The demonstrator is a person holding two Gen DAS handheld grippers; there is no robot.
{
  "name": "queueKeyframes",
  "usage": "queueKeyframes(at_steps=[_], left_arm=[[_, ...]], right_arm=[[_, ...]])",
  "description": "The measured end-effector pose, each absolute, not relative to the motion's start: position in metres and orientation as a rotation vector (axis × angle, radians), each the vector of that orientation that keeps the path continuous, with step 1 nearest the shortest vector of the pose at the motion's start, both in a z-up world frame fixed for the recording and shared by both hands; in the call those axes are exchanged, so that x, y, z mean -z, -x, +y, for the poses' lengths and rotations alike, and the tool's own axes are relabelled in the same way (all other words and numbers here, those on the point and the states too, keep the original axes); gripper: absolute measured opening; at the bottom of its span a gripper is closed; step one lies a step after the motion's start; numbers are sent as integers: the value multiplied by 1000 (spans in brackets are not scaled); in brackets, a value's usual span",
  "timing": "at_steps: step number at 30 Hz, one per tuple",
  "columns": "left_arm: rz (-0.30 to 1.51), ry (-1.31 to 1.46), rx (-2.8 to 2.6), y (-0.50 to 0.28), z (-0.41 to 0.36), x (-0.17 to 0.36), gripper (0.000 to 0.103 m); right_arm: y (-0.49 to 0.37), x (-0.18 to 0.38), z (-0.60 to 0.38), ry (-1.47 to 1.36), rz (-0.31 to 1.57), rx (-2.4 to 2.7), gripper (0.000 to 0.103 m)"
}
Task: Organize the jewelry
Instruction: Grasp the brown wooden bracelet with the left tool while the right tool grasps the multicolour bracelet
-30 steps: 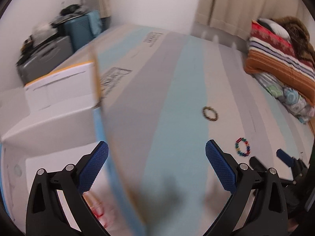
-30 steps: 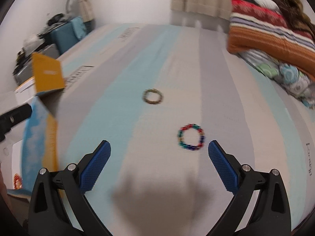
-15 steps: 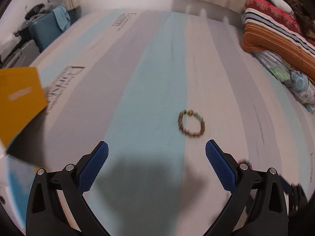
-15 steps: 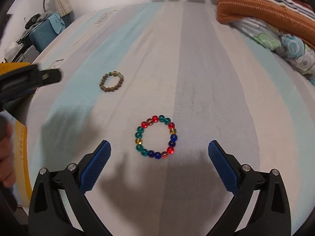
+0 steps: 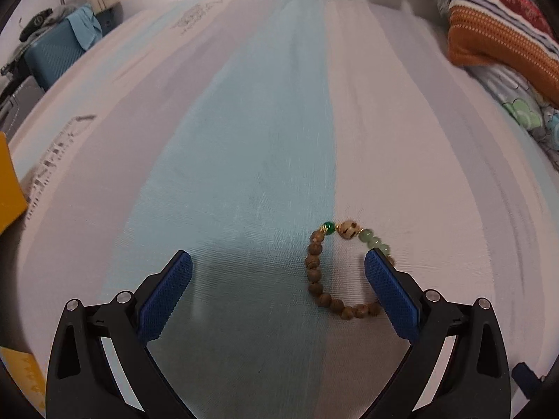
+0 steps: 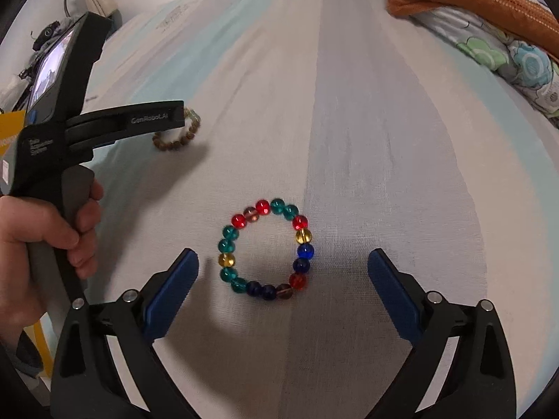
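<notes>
A brown wooden-bead bracelet (image 5: 316,272) with green beads lies on the striped bed sheet, in the left wrist view. My left gripper (image 5: 277,279) is open and low over it; its right finger (image 5: 387,289) covers the bracelet's right side. A multicoloured glass-bead bracelet (image 6: 267,249) lies flat on the sheet in the right wrist view. My right gripper (image 6: 283,272) is open, with that bracelet between its fingers. The left gripper body (image 6: 70,132) and the brown bracelet (image 6: 181,136) also show at the left of the right wrist view.
Folded striped blankets (image 5: 499,31) and a floral quilt (image 6: 517,59) lie at the right. A yellow box flap (image 5: 8,181) sits at the left edge. A teal suitcase (image 5: 52,56) stands beyond the bed's far left. The striped sheet (image 5: 262,122) stretches ahead.
Both grippers moved forward and down toward the bracelets. The brown bracelet now sits by the left gripper's right finger, and the coloured one lies between the right gripper's fingers. The box has slid out of view to the left.
</notes>
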State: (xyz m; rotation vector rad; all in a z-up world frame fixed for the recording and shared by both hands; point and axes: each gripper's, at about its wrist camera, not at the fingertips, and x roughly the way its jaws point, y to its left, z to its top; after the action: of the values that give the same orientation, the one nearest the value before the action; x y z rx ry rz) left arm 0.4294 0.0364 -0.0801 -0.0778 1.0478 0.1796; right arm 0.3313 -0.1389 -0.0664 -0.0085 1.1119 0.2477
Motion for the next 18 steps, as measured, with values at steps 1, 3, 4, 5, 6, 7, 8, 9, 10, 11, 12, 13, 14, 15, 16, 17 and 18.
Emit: queueKeyframes(at_steps=[1,3,4,5,6,7,8,9,10,11,12,13,14,15,16,17,18], left_arm=[[1051,75,-183,-430,37,85,97],[1038,64,-182,-430,38,88,97],[1035,62,-181,-430,38,89,97],[1033,62,-179,-430,38,89,97],[1034,59,-177,-430,38,90,96],[1035,57,-176,-430,38,90,96],[1037,53,-177,-430,38,91,94],[1041,48,-179,-430,37,91,93],[1041,43,-180,-429,37,91,90],[1036,40,-176,-428,36,90,89],[1033,35,-176,-427,36,91,85],[1031,27,-171,-425,35,91,81],[1029,22,-167,-424,35,91,80],[1028,17,-163,-424,34,90,76],[1028,12,-161,-423,34,90,71],[1028,8,-158,-423,34,89,69],[1027,5,-156,-422,33,89,65]], right_arm=[[-333,69,-139,2,1131,-255,91],[-334,72,-139,1,1138,-248,88],[-334,73,-139,9,1137,-243,85],[-334,74,-138,21,1134,-239,83],[-333,75,-137,31,1132,-239,82],[-332,76,-136,42,1126,-240,78],[-332,76,-135,45,1121,-243,72],[-331,76,-135,49,1115,-247,69],[-332,75,-136,52,1112,-250,64],[-332,75,-136,57,1110,-250,61],[-331,75,-136,62,1110,-250,60],[-332,75,-137,68,1110,-249,57],[-332,75,-137,74,1109,-247,52],[-333,75,-138,77,1107,-244,50],[-333,74,-138,83,1104,-241,43],[-332,73,-139,84,1102,-239,35],[-332,73,-139,83,1101,-238,32]])
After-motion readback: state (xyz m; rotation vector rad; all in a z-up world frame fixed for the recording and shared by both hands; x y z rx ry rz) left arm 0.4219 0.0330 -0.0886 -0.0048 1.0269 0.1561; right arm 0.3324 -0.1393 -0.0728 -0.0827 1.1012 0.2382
